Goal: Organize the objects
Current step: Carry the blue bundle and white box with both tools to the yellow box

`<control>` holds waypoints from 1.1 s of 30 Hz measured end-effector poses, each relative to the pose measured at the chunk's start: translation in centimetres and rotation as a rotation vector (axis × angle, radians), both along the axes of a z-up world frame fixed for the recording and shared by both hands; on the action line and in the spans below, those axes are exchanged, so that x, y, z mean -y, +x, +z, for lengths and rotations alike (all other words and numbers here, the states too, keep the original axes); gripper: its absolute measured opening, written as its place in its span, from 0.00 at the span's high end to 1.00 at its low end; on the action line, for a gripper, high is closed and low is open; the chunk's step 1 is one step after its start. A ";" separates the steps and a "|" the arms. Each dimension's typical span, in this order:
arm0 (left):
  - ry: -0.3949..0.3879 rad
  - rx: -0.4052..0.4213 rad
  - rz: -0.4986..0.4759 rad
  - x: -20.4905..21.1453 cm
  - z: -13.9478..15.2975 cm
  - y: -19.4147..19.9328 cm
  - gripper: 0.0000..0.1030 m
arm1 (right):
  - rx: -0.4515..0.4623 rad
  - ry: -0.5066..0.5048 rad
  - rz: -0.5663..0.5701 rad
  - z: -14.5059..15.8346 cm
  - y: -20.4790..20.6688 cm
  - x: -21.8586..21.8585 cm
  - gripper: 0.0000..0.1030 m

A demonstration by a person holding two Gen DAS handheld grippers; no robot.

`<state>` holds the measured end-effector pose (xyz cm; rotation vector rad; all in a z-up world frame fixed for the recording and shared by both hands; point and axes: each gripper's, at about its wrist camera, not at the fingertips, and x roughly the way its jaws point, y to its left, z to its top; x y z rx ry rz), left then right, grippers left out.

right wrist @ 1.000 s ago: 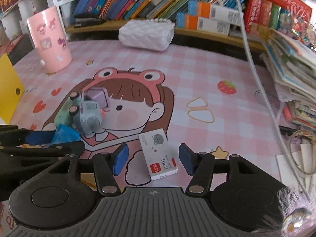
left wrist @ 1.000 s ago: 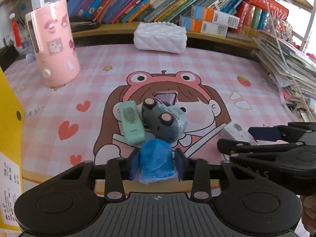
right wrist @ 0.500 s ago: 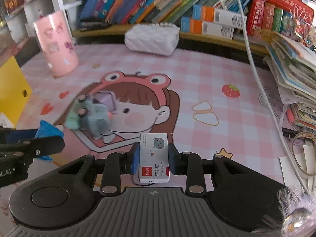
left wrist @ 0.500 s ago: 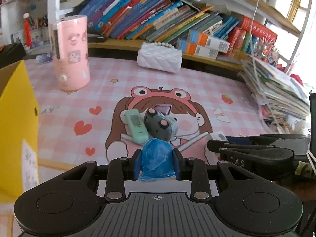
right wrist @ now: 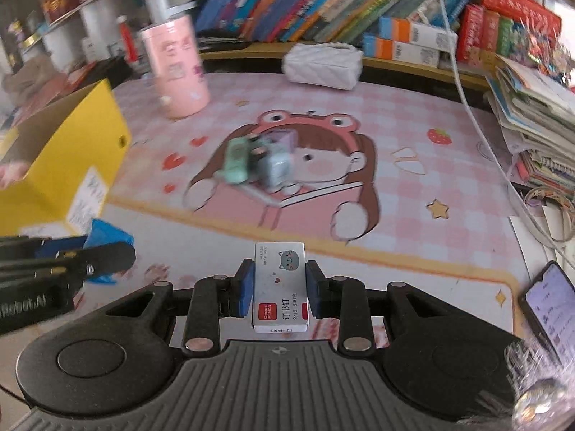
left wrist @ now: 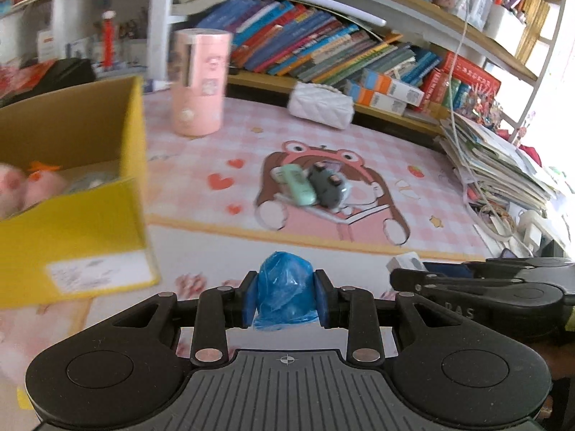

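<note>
Left gripper [left wrist: 286, 300] pinches the blue bag [left wrist: 285, 296], right gripper [right wrist: 276, 289] the staple box [right wrist: 280, 287]; release both over the yellow box [left wrist: 107, 222], far left.

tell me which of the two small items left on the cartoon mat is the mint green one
The flat mint green case, on the left of the pair; the grey toy car touching its right side is darker and shows wheels.

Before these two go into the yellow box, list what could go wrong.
1. The blue plastic bundle is soft and crinkled; the left gripper might let it slip.
2. The two grippers sit close side by side, so the right gripper with the staple box could bump the left at the yellow box.
</note>
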<state>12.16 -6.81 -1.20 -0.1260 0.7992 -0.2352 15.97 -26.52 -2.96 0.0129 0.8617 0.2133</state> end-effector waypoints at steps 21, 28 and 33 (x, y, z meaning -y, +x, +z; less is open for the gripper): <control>0.003 -0.025 0.132 -11.2 0.2 -11.0 0.71 | -0.032 -0.033 0.163 0.1 -10.2 -11.9 0.73; 0.008 -0.023 0.180 -14.1 0.3 -13.6 0.71 | -0.043 -0.025 0.219 -0.1 -12.2 -15.4 0.73; 0.014 -0.019 0.190 -15.5 0.3 -14.8 0.71 | -0.046 -0.019 0.234 -0.3 -13.1 -17.2 0.73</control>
